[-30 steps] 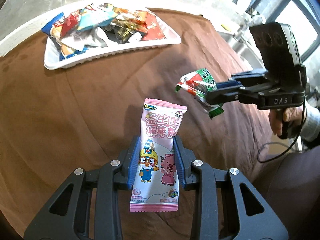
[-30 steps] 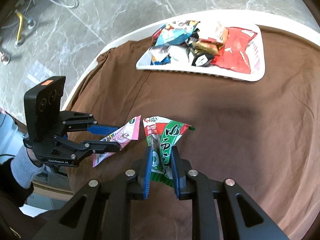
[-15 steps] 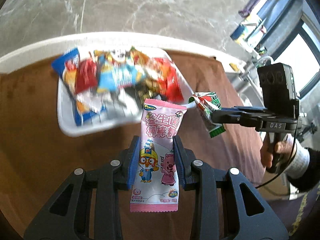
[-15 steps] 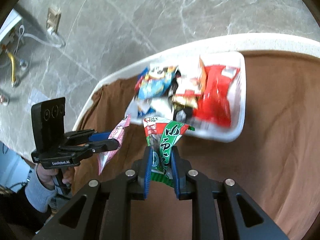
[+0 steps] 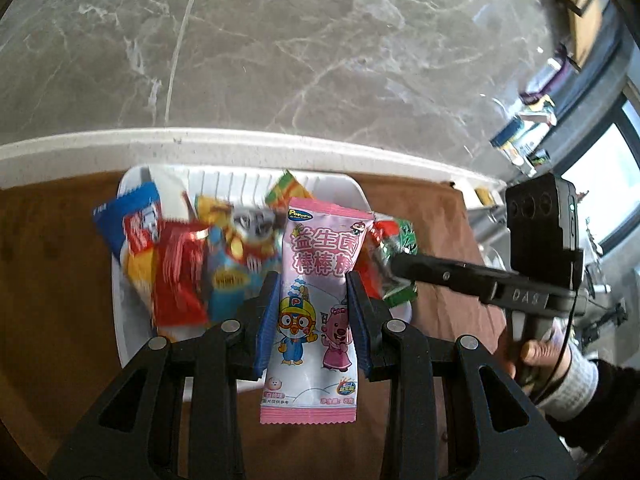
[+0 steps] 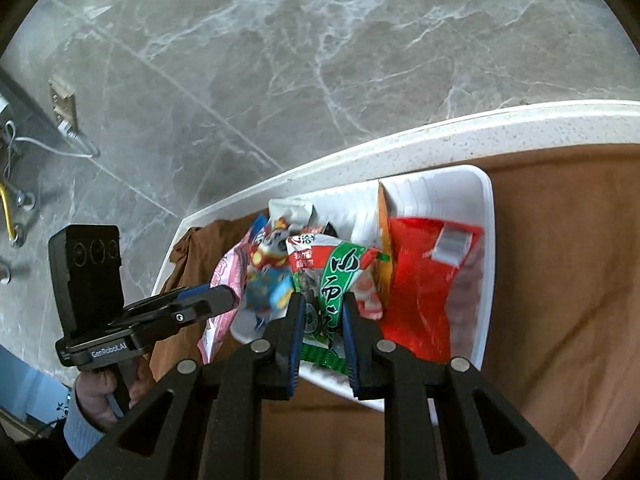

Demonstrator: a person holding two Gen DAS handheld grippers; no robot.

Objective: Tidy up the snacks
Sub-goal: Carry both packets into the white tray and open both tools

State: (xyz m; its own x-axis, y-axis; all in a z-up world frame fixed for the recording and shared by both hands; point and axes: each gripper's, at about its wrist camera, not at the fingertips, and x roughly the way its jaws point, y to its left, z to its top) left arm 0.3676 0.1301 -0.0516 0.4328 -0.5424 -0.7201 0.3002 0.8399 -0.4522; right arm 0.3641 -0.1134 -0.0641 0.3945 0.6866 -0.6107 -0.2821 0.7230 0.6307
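- Over the white tray [image 5: 120,320], the left hand-held gripper [image 5: 312,304] has its blue pads closed on the sides of a pink snack packet [image 5: 316,308], which stands upright between them, its cartoon print facing the left wrist camera.
- Beside it, the right hand-held gripper [image 6: 320,316] is clamped on a green and red snack packet [image 6: 328,280], squeezed narrow between the pads, with its top fanning out above them.
- From the left wrist view, the green packet shows just right of the pink one, at the tip of the right gripper; whether the two packets touch is hard to say from these views.
- Both packets hang above the tray, which sits on a brown cloth [image 6: 560,280] spread over the worktop [image 6: 440,136], close to its pale rounded edge.
- Lying in the tray is a loose heap of wrapped snacks: a large red packet [image 6: 420,288] at one end, a blue packet [image 5: 128,216] at the other, and smaller red, yellow and blue wrappers between (somewhat blurred in both views).
- A person's hand [image 5: 536,356] grips the handle of the right gripper, a pale knitted cuff at the wrist; the other hand [image 6: 100,388] holds the left one, a blue-grey sleeve below it.
- Grey marble floor [image 5: 320,60] lies beyond the worktop.
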